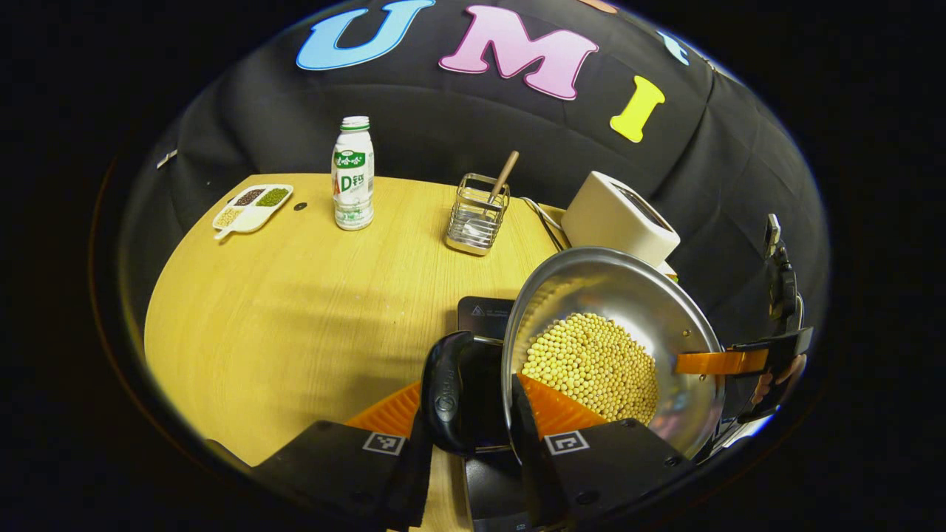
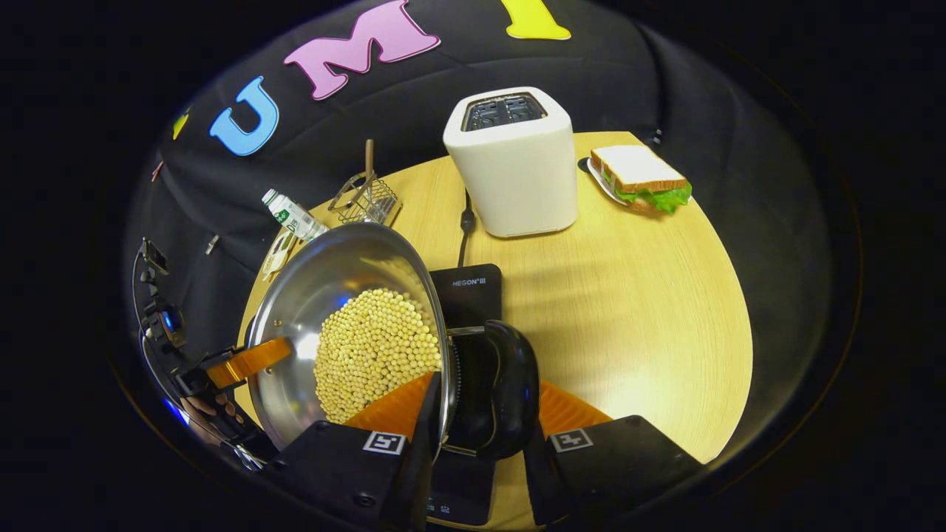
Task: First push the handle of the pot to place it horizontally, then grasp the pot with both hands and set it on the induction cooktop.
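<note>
The steel pot [image 1: 628, 295], shiny and round, holds a heap of pale yellow beans [image 1: 591, 366]. Its black loop handle [image 1: 448, 391] lies at about 9 o'clock of the bowl in the left gripper view. The black induction cooktop [image 2: 467, 294] lies flat beneath the pot, at 12 o'clock of the handle.

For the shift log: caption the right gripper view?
Right gripper clamps the bean-filled pot's rim over the induction cooktop.

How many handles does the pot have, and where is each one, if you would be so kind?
2: one black handle between the left gripper's fingers, one black handle on the opposite rim between the right gripper's fingers.
</note>
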`<move>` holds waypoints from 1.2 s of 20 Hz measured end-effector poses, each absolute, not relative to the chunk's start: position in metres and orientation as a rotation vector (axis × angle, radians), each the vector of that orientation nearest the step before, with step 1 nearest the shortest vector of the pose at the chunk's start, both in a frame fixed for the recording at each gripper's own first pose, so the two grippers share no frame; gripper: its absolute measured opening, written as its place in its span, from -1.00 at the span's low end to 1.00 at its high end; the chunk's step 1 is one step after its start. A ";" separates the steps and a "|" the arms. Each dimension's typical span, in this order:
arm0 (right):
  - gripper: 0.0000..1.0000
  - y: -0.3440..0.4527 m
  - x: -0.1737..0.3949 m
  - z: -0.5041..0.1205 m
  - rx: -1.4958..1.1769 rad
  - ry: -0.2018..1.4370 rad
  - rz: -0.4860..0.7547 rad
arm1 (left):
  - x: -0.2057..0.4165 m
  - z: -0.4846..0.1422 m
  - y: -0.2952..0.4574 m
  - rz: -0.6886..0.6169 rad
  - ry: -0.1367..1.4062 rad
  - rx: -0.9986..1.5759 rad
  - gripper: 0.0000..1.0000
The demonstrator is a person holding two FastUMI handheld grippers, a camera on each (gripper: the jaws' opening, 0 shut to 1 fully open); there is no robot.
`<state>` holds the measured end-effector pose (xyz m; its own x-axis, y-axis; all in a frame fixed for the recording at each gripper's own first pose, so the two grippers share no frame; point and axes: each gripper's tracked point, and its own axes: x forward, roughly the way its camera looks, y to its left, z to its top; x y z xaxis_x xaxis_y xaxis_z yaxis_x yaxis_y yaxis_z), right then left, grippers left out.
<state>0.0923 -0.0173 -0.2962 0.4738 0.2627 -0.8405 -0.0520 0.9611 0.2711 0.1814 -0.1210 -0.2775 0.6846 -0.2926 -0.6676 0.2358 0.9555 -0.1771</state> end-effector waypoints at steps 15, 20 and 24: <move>0.02 -0.018 0.102 -0.302 0.291 1.013 0.214 | 0.181 -0.289 -0.120 -0.233 0.777 -0.127 0.14; 0.11 -0.018 0.102 -0.300 0.309 0.990 0.208 | 0.180 -0.291 -0.119 -0.211 0.794 -0.122 0.16; 0.14 -0.019 0.101 -0.302 0.306 0.974 0.198 | 0.179 -0.294 -0.119 -0.193 0.807 -0.114 0.19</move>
